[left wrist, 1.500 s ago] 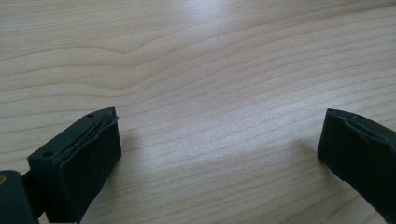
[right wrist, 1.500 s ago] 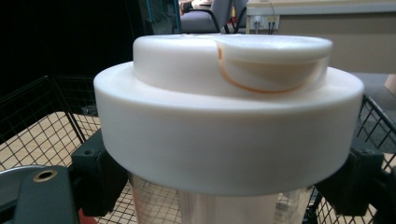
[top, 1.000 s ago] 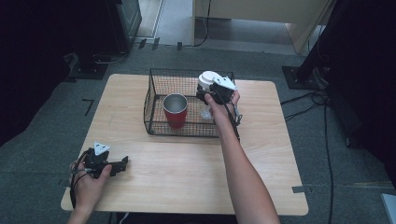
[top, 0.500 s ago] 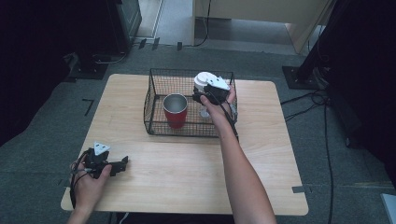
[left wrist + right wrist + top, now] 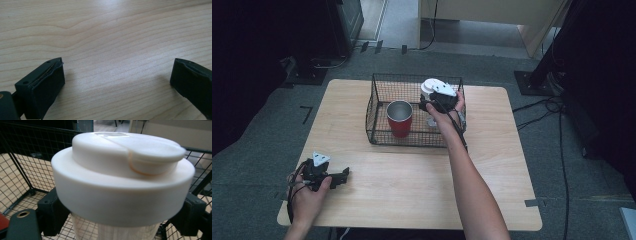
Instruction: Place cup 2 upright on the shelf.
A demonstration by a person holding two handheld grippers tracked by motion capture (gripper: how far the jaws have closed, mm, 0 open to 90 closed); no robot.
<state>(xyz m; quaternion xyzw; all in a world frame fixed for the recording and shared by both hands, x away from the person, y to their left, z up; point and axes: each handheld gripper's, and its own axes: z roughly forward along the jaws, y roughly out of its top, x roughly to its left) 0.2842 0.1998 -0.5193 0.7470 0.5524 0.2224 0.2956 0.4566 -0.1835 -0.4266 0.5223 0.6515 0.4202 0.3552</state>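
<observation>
Bottle: clear shaker bottle with a white flip-top lid stands upright inside the black wire basket, at its right end, with the right gripper around it just under the lid.
Right jaws: one sits on each side of the clear body below the lid rim, and they have just been opening a little. Whether the pads are pressing on the wall or have let go cannot be told, since the lid overhangs both contact points.
Left gripper: rests low on the bare desk near the front left corner, well apart from the basket, jaws spread wide with nothing between them.
Neighbour: red cup with a metal inside stands in the same basket, near the bottle on its left but not touching it.
Step in hand: judged as setting the bottle down in the basket and freeing it.
Doing it well: make sure the base sits flat on the mesh floor before spreading the jaws further. Open evenly so neither pad drags the body sideways.
Withdrawal: the lid is wider than the body, so back the gripper out level rather than straight up, or the jaws may catch the rim and tip the bottle.
Risk: the basket's near wall and the cup leave little room for the hand.
</observation>
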